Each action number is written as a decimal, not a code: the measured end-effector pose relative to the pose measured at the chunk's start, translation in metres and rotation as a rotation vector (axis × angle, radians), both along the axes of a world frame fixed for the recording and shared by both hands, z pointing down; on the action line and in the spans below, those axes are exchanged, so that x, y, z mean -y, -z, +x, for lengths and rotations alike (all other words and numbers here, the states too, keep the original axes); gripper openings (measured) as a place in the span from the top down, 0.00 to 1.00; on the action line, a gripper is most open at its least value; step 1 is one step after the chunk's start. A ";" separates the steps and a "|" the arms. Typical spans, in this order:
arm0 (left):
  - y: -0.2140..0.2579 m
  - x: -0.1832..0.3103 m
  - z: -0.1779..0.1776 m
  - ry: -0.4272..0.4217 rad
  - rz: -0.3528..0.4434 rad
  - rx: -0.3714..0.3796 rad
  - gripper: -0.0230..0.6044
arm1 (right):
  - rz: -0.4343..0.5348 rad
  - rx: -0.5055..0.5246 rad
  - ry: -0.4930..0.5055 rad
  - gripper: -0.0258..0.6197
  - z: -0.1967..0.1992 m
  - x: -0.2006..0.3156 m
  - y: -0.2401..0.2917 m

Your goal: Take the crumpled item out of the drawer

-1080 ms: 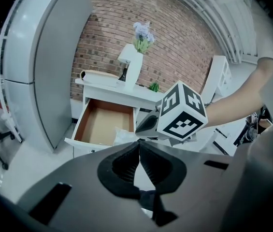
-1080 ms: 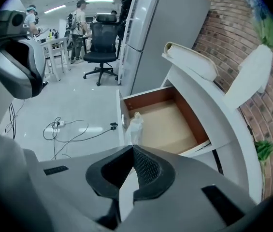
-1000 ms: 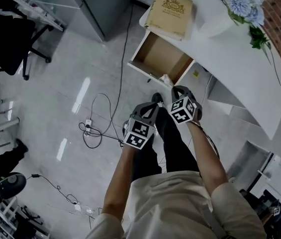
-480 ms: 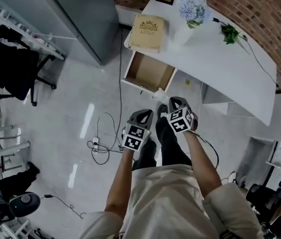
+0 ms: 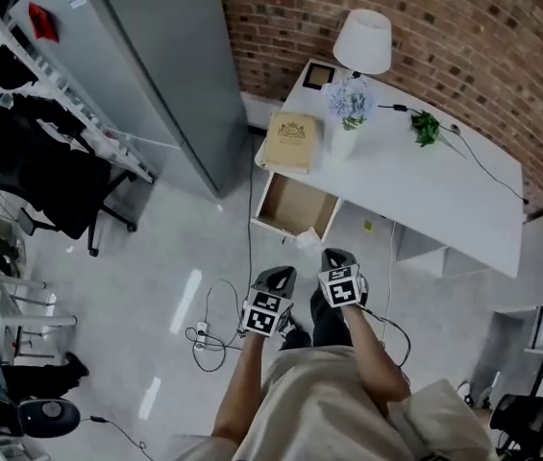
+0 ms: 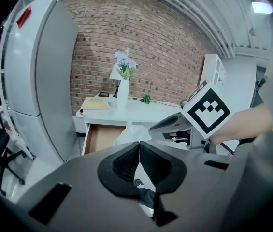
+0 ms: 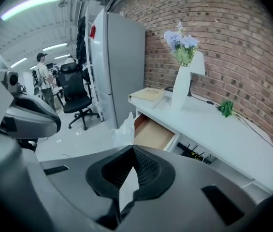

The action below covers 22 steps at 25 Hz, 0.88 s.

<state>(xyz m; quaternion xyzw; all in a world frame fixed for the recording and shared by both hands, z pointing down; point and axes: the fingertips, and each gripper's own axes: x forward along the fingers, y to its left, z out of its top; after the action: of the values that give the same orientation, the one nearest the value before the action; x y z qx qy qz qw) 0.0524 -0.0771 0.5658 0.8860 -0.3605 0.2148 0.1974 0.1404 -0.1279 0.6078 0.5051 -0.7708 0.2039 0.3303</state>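
Our right claw (image 7: 133, 150) is clamped on the crumpled item (image 7: 124, 125), a white wad sticking out just beyond its tips, outside the open drawer (image 7: 153, 133) that lies ahead of that claw. Our left claw (image 6: 139, 145) has its jaws pressed together with nothing between them, and we hold it just beside the right one. Beyond both claws the white counter (image 5: 434, 195) carries a book (image 5: 292, 142) and a vase of flowers (image 5: 343, 137).

Desk (image 5: 425, 195) before you: book (image 5: 292, 142), vase (image 5: 343, 142), lamp (image 5: 363, 41), frame (image 5: 320, 74), sprig (image 5: 426, 128) on top; drawer (image 5: 290, 205) open.
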 end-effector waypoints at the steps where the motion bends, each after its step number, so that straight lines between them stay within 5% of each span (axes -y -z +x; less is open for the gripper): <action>1: 0.003 -0.003 -0.001 0.015 -0.003 -0.002 0.94 | 0.003 0.017 -0.009 0.92 -0.001 -0.004 0.002; 9: 0.005 -0.013 0.003 0.021 0.001 0.031 0.94 | -0.001 0.108 -0.080 0.92 -0.003 -0.028 0.015; 22: -0.007 -0.007 -0.033 0.074 -0.023 0.048 0.94 | 0.054 0.084 -0.047 0.92 0.000 -0.018 0.021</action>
<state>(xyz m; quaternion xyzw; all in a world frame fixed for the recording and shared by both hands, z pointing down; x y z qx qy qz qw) 0.0196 -0.0700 0.5726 0.8644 -0.3951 0.2325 0.2067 0.1404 -0.1098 0.5864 0.5228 -0.7770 0.2119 0.2792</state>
